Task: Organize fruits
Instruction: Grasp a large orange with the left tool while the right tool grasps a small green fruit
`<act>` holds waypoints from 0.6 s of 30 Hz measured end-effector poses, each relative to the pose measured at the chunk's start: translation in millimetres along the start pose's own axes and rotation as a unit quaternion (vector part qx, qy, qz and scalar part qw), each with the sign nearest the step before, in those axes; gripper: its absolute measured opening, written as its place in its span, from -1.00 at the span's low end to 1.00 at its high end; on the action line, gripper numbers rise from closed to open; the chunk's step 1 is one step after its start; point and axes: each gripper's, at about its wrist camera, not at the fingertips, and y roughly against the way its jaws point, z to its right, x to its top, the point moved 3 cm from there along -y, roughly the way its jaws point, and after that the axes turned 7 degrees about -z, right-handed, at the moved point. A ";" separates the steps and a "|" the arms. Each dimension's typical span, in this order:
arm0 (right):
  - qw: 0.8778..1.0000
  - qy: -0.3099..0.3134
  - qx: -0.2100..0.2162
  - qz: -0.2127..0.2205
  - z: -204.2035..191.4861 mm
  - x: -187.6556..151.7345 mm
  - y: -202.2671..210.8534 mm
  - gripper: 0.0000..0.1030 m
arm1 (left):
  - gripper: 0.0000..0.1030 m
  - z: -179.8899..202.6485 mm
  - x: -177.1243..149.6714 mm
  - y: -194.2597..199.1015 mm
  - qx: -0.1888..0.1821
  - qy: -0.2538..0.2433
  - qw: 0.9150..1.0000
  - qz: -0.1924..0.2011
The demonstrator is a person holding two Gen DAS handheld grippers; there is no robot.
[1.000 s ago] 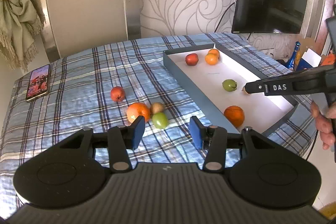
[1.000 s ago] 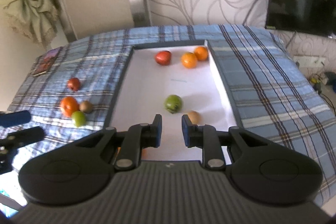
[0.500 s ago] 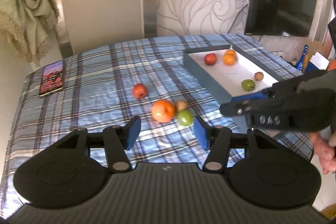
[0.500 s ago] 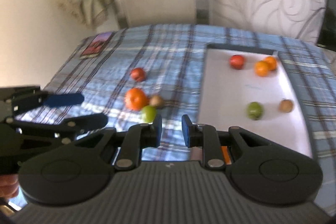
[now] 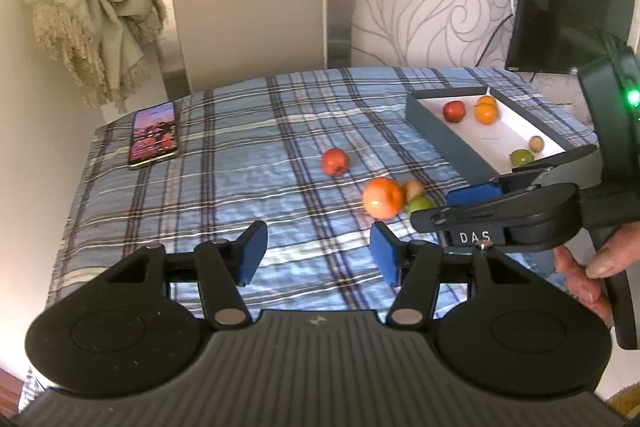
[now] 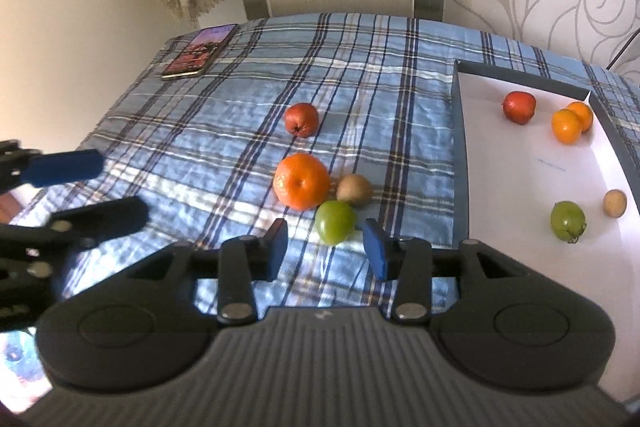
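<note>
Looking at the green fruit (image 6: 335,221): it's dead ahead of the right gripper (image 6: 326,251), fingers just opening, empty; left gripper (image 5: 316,251) is farther off, released.

The left gripper (image 5: 318,253) is tilting downward, jaws parted, nothing between them. The right gripper (image 6: 325,249), gripped by a hand (image 5: 592,269), is angling down, its empty jaws just opening.

Cloth (image 6: 360,75) under all. Phone (image 6: 199,50) upper left. Apple (image 6: 301,119) centre; below it orange (image 6: 301,185), kiwi (image 6: 354,190) touching at right, lime (image 6: 335,221) in front. Tray (image 6: 461,131) right, holding five fruits.
</note>
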 end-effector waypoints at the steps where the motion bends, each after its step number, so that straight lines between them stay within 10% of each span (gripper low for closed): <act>1: 1.000 0.000 -0.005 -0.001 -0.2 0.9 -3.1 -0.17 | 0.21 -2.4 -0.4 0.3 0.002 0.001 1.000 0.000; 18: 1.000 0.007 -0.004 -0.008 3.7 -1.1 5.0 -0.52 | 0.21 18.8 11.4 -24.8 -0.023 -0.022 1.000 -0.002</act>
